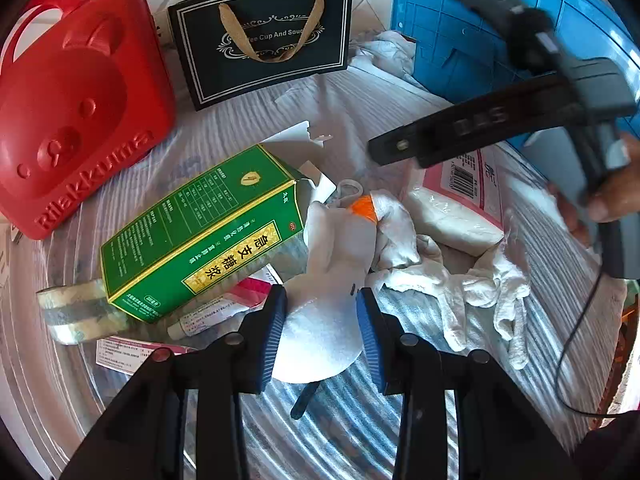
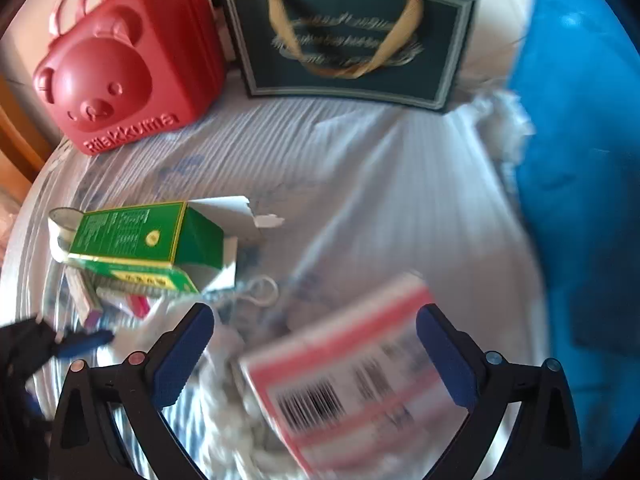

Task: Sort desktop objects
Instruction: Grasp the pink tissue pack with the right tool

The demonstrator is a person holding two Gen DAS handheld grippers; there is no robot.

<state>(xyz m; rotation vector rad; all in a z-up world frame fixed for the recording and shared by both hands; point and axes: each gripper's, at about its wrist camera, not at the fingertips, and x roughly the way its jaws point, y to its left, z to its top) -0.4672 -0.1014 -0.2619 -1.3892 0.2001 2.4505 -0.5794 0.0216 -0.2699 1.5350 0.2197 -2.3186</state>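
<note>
In the left wrist view my left gripper (image 1: pixel 323 332) is shut on a white plush toy (image 1: pixel 324 280) with an orange patch; both blue pads (image 1: pixel 276 332) press its round lower part. The toy lies on the striped table cover, against a green medicine box (image 1: pixel 200 236). My right gripper (image 2: pixel 316 344) stands open and wide above a pink-and-white tissue pack (image 2: pixel 348 368), which is blurred and sits between the pads without touching the left one. From the left wrist view the same pack (image 1: pixel 452 208) lies flat under the right gripper's black body, held by a hand (image 1: pixel 612 196).
A red bear-faced case (image 1: pixel 76 112) and a dark gift bag (image 1: pixel 264 40) stand at the back. A blue crate (image 1: pixel 460 32) is at the back right. White cloth gloves (image 1: pixel 460 280), a tape roll (image 1: pixel 76 312), an ointment tube (image 1: pixel 208 316) and pink cartons lie around the toy.
</note>
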